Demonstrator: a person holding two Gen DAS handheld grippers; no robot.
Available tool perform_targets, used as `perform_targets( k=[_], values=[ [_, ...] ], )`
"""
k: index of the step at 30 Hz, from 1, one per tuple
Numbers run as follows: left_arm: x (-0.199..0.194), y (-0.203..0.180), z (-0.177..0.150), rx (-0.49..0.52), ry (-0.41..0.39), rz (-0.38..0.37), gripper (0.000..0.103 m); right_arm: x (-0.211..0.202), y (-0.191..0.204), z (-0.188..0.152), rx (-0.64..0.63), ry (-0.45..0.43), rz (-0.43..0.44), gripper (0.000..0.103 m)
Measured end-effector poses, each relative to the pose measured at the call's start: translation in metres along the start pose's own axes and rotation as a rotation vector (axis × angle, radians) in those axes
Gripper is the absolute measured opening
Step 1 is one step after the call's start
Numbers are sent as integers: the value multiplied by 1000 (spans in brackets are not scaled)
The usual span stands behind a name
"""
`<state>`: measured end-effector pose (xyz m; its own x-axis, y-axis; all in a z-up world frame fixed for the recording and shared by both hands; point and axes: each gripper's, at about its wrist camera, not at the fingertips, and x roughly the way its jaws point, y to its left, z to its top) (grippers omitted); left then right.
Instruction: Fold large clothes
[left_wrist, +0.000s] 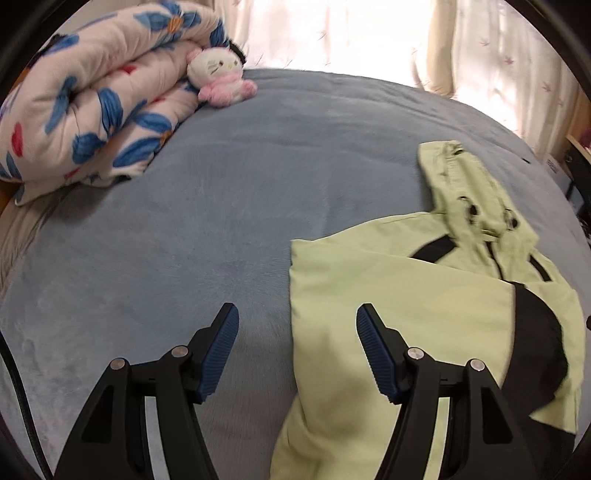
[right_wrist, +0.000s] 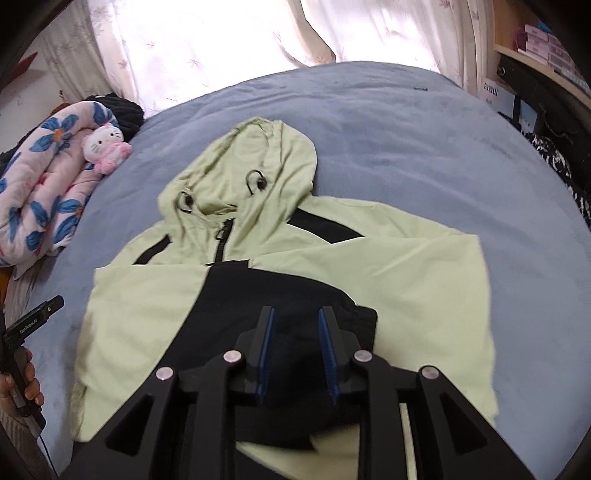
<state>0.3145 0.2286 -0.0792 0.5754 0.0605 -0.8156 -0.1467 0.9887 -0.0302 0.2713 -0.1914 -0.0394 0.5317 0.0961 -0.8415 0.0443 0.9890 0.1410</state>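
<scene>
one hooded jacket (right_wrist: 406, 280) on bed (right_wrist: 406, 122) — left gripper (left_wrist: 297, 354) spread wide, right gripper (right_wrist: 296, 354) parted, both empty

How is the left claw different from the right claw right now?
The left claw has its fingers spread wide, while the right claw has a narrower gap. The left claw hangs over the jacket's pale green left edge and the blue bedspread; the right claw sits over the jacket's black middle panel. Both have black frames with blue ribbed pads, and neither grips anything.

White lettering, too blurred to read, marks the black handheld device (right_wrist: 31, 325); a box (right_wrist: 493, 96) carries illegible print.
</scene>
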Motion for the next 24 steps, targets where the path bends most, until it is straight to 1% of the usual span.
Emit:
perform_targets(
  k=[3, 7, 12, 14, 15, 17, 18, 24],
  values=[
    [-33, -10, -4, 52, -19, 2, 65, -33, 2, -4, -23, -5, -13, 25],
    [-77, -25, -11, 140, -48, 12, 65, -73, 1, -10, -50, -36, -24, 26],
    [-125, -40, -22, 211, -70, -4, 66, -115, -3, -17, -60, -53, -24, 26],
    [-139, -46, -26, 240, -78, -7, 68, -128, -5, -19, -65, -65, -33, 29],
    [-144, -49, -28, 252, -82, -6, 70, -135, -6, -20, -67, -72, -35, 34],
    [-159, -56, -32, 284, -96, -10, 72, -148, -8, -23, -67, -89, -37, 41],
    [-164, -59, -34, 298, -103, -8, 72, -155, -9, -24, -68, -100, -39, 42],
    [-189, -75, -36, 360, -129, -1, 73, -188, -12, -22, -89, -137, -54, 43]
  ],
)
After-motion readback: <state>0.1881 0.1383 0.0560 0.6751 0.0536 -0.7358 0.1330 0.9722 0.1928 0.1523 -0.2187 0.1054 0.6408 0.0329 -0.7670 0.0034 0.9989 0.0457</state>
